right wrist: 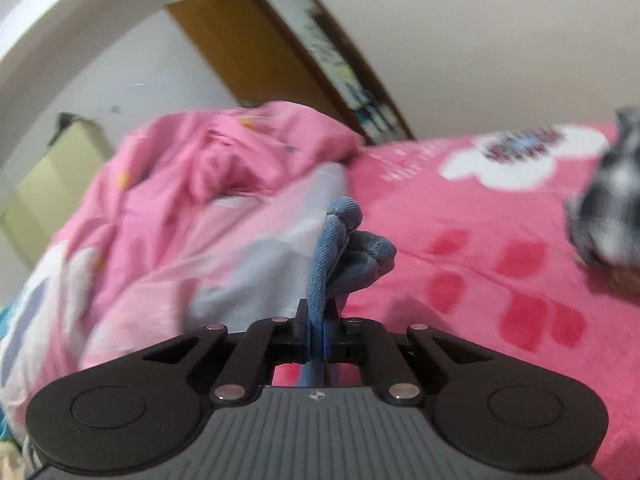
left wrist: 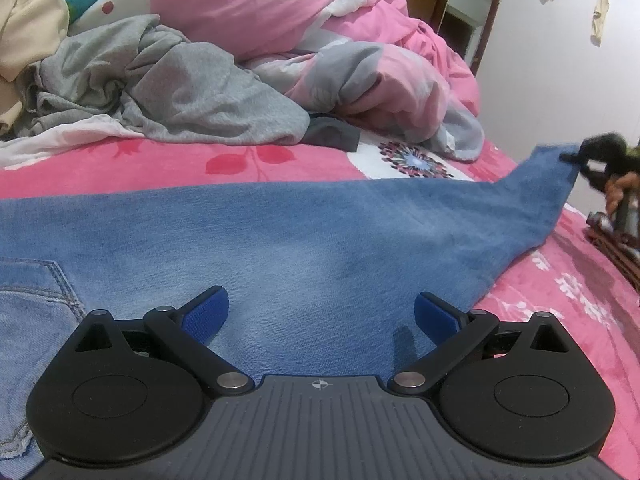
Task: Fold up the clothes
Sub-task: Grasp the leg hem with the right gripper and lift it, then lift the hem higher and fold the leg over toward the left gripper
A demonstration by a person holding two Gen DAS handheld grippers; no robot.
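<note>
- Left gripper (left wrist: 321,312), black with blue pads: jaws spread wide apart, nothing between them, poised just above the denim.
- Faded blue denim jeans (left wrist: 304,240): spread flat across the bed directly ahead of the left gripper; stitched back pocket at the left edge; the far right leg end is lifted off the bed.
- Right gripper (right wrist: 319,320), same black build: jaws drawn together and clamped on a bunched fold of the jeans' hem (right wrist: 344,240), which stands up past the fingertips. From the left wrist view it appears at the far right, holding the raised leg end.
- Pink floral bedsheet (left wrist: 224,164): lies under the jeans.
- Crumpled grey knit garment (left wrist: 180,88): heaped behind the jeans, well apart from both grippers.
- Rumpled pink-and-white quilt (left wrist: 360,60): piled at the far side of the bed.
</note>
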